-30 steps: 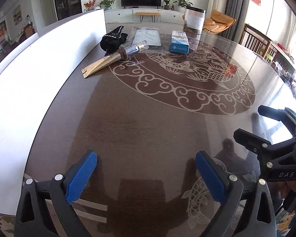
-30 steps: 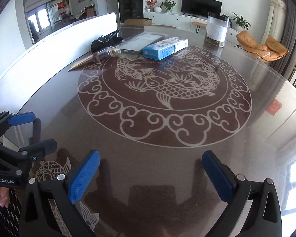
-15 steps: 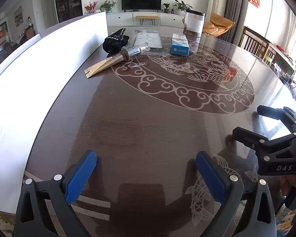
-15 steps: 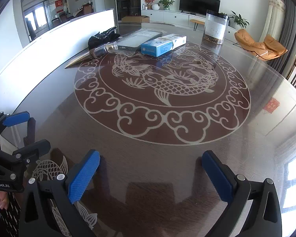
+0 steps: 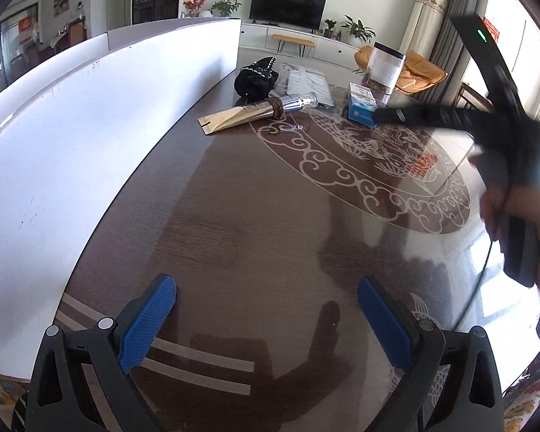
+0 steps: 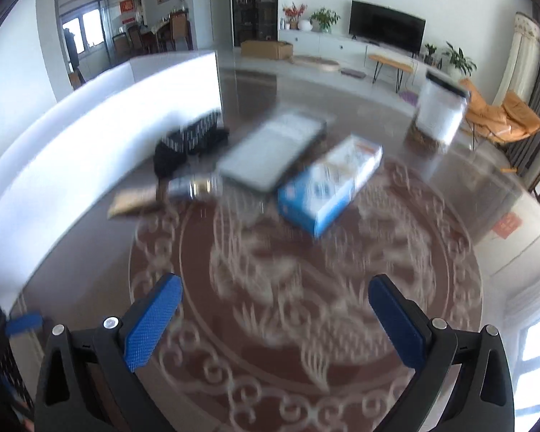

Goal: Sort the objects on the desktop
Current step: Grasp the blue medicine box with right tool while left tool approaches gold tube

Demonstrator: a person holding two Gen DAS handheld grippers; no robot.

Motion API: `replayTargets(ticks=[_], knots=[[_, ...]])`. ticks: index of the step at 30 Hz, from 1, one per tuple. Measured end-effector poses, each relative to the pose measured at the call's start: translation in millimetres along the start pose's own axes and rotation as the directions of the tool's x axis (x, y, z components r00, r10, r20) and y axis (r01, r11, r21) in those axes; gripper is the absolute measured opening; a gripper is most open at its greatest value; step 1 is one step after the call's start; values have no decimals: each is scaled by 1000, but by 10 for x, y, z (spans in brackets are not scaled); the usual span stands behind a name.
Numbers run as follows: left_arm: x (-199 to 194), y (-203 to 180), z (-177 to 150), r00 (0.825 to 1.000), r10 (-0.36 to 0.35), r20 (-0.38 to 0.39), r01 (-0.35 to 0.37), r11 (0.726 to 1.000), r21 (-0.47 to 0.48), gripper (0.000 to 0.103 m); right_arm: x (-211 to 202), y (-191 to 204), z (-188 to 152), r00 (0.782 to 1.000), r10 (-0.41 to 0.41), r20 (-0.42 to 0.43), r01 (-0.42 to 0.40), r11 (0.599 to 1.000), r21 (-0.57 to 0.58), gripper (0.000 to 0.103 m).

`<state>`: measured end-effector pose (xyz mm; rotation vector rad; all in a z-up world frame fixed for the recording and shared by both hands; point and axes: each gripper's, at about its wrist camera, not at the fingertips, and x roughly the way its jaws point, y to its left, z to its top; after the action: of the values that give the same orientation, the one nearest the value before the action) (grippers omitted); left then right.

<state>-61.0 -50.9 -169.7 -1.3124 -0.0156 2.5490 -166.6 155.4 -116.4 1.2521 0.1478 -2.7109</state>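
Observation:
The objects lie in a group on the far side of the round patterned table (image 5: 270, 216): a black pouch (image 5: 255, 75), a silver bottle in a brown paper sleeve (image 5: 262, 109), a flat clear package (image 5: 309, 82) and a blue box (image 5: 360, 104). My left gripper (image 5: 266, 324) is open low over the near table edge, holding nothing. My right gripper (image 6: 273, 324) is open and empty above the table's middle, facing the blue box (image 6: 331, 187), the flat package (image 6: 270, 151), the bottle (image 6: 194, 185) and the pouch (image 6: 187, 144); this view is blurred. A hand (image 5: 514, 208) holds its black frame (image 5: 504, 126).
A white partition board (image 5: 90, 136) runs along the table's left side up to the pouch. A clear jar with a white label (image 6: 439, 115) stands behind the blue box. Chairs (image 6: 504, 118) and a TV unit are beyond the table.
The right gripper has lifted and swung forward over the table toward the group of objects, blurring its view. The left gripper has shifted slightly. Both remain open.

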Motion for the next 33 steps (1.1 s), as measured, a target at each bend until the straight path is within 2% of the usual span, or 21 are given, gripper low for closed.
replayTargets(ticks=[1, 4, 6, 8, 10, 11, 12, 13, 16, 21, 24, 26, 29, 33], knots=[[5, -16, -3, 1000, 9, -2, -9, 1000, 8, 103, 72, 41, 202, 1000, 0, 27, 0, 1000, -10, 103], [15, -48, -9, 1000, 26, -3, -26, 999, 23, 103, 436, 188, 648, 999, -38, -2, 38, 998, -42, 103], [5, -30, -11, 1000, 13, 0, -13, 1000, 17, 103, 700, 299, 765, 996, -69, -55, 64, 994, -93, 103], [-4, 3, -13, 1000, -5, 4, 5, 1000, 8, 103, 906, 391, 736, 988, -80, -130, 61, 987, -147, 103], [-13, 20, -12, 1000, -16, 7, 16, 1000, 4, 103, 945, 476, 600, 982, -17, -188, -15, 985, -171, 103], [-6, 22, 0, 1000, -19, 6, 19, 1000, 3, 103, 906, 542, 486, 974, 36, -223, -79, 980, -184, 103], [-4, 23, 2, 1000, -19, 5, 19, 1000, 3, 103, 828, 613, 365, 956, 122, -265, -177, 966, -191, 101], [-1, 23, 3, 1000, -18, 4, 18, 1000, 2, 103, 713, 662, 228, 943, 175, -285, -239, 949, -208, 100], [21, -4, 10, 1000, 2, -1, -2, 1000, 6, 103, 366, 688, -35, 952, 185, -244, -248, 932, -264, 100], [52, -56, 17, 999, 36, -9, -35, 999, 29, 103, 219, 558, -161, 973, 153, -175, -192, 953, -234, 100], [-27, 32, -13, 1000, 15, 7, -15, 1000, -7, 103, 116, 429, -272, 982, 141, -129, -162, 972, -168, 101], [-92, 89, 11, 998, 56, 41, -56, 998, -13, 103, -26, 346, -414, 982, 155, -103, -166, 981, -99, 101], [-44, 112, 206, 991, 101, 87, -103, 995, 15, 103, -204, 219, -645, 977, 189, -100, -192, 981, -24, 101], [274, 96, 575, 996, 87, 32, -88, 994, 57, 103, -415, 149, -1021, 978, 183, -97, -183, 983, 10, 101]])
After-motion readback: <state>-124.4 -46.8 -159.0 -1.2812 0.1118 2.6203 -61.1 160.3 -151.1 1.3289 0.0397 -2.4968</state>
